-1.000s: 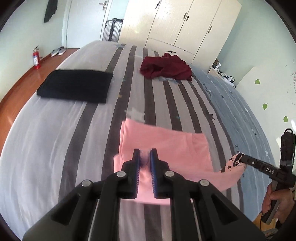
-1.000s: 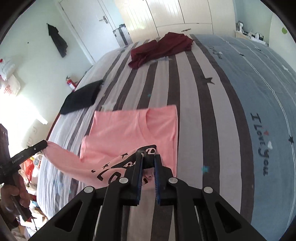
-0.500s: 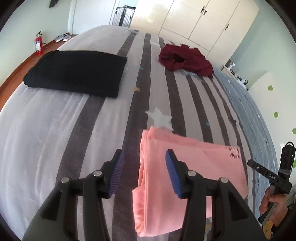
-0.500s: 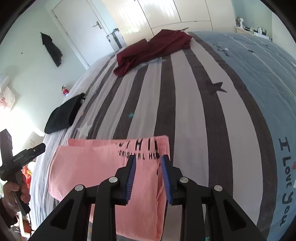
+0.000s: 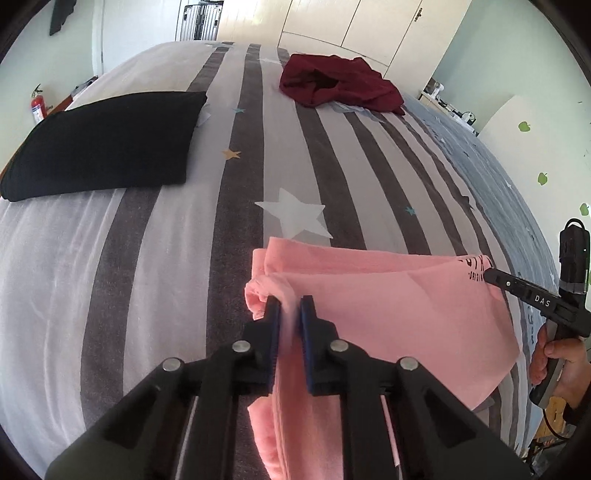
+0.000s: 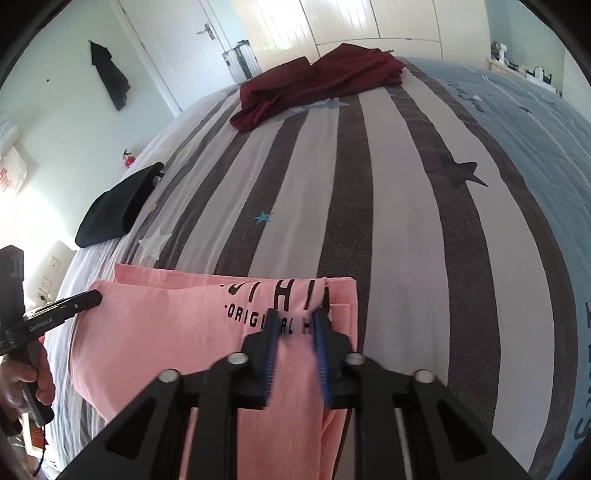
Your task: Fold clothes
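A pink shirt [image 5: 388, 306] with black lettering lies folded near the front edge of the striped bed [image 5: 229, 206]. My left gripper [image 5: 291, 301] is shut on the shirt's left edge, where the cloth bunches between the pads. My right gripper [image 6: 295, 315] is shut on the shirt's right edge [image 6: 317, 291] and lifts the cloth a little. The shirt [image 6: 166, 332] hangs between both grippers. The right gripper also shows at the right of the left wrist view [image 5: 495, 277], and the left gripper at the left of the right wrist view [image 6: 92, 295].
A folded black garment [image 5: 103, 144] lies on the bed's left side. A crumpled dark red garment [image 5: 340, 83] lies at the far end. White wardrobes [image 5: 351, 26], a door [image 6: 177, 44] and a suitcase [image 5: 199, 18] stand beyond the bed. A fire extinguisher [image 5: 37, 107] stands by the left wall.
Half a second ago both grippers stood open over the folded pink shirt. Both have now shut on its side edges and raised the cloth slightly.
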Motion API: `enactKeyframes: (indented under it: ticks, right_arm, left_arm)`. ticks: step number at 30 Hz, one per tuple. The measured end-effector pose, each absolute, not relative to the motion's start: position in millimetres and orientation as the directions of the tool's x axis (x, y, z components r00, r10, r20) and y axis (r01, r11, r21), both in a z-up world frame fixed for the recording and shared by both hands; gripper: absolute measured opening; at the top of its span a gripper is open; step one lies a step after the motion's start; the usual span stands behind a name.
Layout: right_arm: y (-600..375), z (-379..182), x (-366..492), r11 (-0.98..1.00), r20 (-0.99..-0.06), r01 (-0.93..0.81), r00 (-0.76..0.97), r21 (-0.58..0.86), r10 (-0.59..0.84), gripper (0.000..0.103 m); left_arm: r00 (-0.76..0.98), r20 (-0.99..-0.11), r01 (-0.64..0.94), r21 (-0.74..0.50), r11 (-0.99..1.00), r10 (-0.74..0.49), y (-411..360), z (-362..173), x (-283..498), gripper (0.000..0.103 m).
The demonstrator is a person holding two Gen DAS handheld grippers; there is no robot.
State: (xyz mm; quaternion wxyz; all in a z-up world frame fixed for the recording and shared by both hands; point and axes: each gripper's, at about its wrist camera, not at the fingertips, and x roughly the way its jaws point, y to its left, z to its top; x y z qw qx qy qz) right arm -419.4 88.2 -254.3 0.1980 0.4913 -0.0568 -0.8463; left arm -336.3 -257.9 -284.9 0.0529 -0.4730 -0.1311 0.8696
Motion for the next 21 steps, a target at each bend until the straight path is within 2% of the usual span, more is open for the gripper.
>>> enactKeyframes:
  ticks: [5, 8, 13, 18, 20, 21]
  right_arm:
    - [96, -230, -399, -0.926, -0.762, 0.264, -0.529, 0.269, -0.372, 0.003]
    - [100, -220, -395, -0.937, -0.751, 0.241, -0.561, 0.255, -0.348, 0.003]
    - [87, -250, -413, -0.956, -0.814, 0.224, -0.509, 0.19, -0.281, 0.003]
    - [90, -272, -417, -0.957, -0.819, 0.223, -0.503, 0.186, -0.276, 0.004]
    - [94, -276, -417, -0.955, -0.816, 0.213, -0.501, 0.206, -0.288, 0.006]
    - [96, -276, -417, -0.954, -0.814, 0.203, -0.5, 0.221, -0.295, 0.008]
  left_arm:
    - [-0.615, -0.76, -0.015, -0.255, -0.967, 0.209, -248, -252, -332, 0.007]
    - [-0.609, -0.773, -0.009, -0.222, -0.975, 0.181, -243, -253, -343, 0.007]
    - [-0.537, -0.833, 0.037, -0.183, -0.982, 0.135, -240, -287, -366, 0.007]
    - [-0.537, -0.833, 0.043, -0.182, -0.982, 0.131, -240, -295, -365, 0.007]
    - [-0.534, -0.834, 0.069, -0.207, -0.976, 0.139, -245, -293, -363, 0.011]
    - [-0.535, -0.833, 0.084, -0.218, -0.972, 0.14, -247, -292, -363, 0.016]
